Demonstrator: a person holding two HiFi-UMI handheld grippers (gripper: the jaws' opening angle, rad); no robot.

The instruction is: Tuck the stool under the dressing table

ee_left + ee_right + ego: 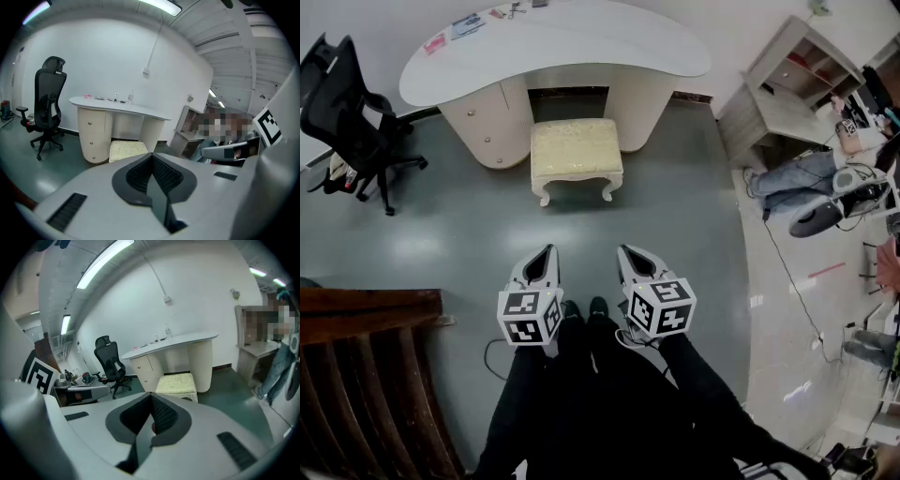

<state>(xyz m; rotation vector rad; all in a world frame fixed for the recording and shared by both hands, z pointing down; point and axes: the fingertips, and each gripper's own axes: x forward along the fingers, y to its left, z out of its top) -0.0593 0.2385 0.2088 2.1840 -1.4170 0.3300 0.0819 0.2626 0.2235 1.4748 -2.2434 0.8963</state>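
A cream cushioned stool with white curved legs stands on the grey floor, just in front of the kneehole of the white curved dressing table. The stool and table also show in the left gripper view, and the stool and table in the right gripper view. Both grippers are held low near the person's legs, well short of the stool. My left gripper has its jaws pressed together on nothing. My right gripper is shut and empty too.
A black office chair stands left of the table. A dark wooden slatted piece fills the near left. A shelf unit and a seated person are at the right. A cable runs across the floor.
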